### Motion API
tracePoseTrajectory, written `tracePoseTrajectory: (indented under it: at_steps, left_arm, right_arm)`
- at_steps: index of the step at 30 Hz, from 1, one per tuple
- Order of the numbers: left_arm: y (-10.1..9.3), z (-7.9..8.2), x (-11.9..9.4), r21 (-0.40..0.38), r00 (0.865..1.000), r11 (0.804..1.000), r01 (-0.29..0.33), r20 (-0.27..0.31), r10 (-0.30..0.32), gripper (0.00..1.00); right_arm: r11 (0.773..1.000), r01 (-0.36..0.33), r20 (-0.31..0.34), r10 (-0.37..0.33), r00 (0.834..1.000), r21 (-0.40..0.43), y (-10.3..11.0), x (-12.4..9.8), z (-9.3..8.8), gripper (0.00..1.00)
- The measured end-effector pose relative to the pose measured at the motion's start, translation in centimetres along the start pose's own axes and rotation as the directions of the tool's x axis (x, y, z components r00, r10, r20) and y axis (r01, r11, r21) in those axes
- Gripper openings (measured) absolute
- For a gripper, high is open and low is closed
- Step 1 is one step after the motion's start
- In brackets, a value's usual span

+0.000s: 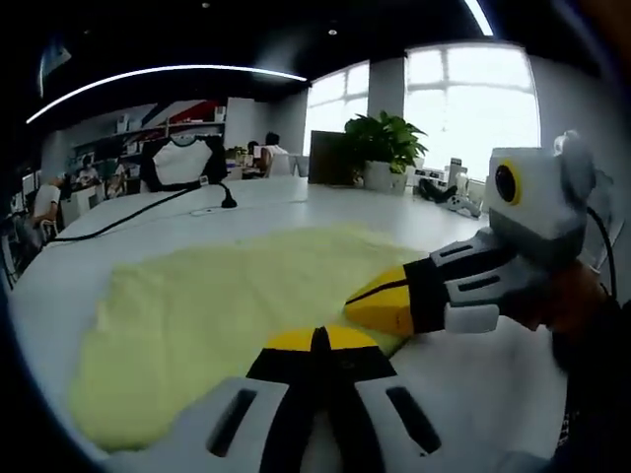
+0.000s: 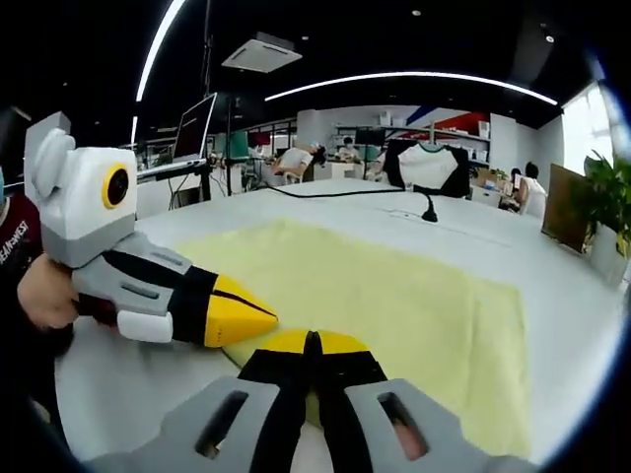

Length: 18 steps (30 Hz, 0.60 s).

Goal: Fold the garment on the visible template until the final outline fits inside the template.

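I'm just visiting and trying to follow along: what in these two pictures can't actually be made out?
- Template: the yellow cloth covers the table; no outline shows in either view.
- Near cloth edge: hidden behind the left gripper in its view, and the right gripper in its view.
- Whether either gripper pinches cloth: the tips block it.
- Background people: too small.

Garment [image 1: 217, 315] spread flat on table [image 1: 128, 236], both grippers set at its near edge, potted plant [image 1: 383, 148] placed behind.

Only a cable [image 2: 335, 192] and potted plant [image 1: 380, 148] crowd the table's [image 1: 296, 202] far side.
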State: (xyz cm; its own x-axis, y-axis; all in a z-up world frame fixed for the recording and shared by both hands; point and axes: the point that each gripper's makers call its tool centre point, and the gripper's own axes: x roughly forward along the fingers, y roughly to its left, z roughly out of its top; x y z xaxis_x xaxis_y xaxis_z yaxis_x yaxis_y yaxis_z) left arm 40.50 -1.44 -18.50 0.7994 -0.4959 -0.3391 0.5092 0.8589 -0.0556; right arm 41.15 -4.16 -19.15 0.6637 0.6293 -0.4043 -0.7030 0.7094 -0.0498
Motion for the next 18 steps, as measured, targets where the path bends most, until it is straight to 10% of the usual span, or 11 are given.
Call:
tracePoseTrajectory:
  at_steps: [18]
  left_arm:
    - [4.2, -0.4, -2.0, 0.046, 0.997, 0.996, -0.075, 0.0, 0.075, 0.01]
  right_arm:
    - [0.999, 0.038, 0.022, -0.038, 0.999, -0.031, -2.7, -1.7, -0.8, 0.0]
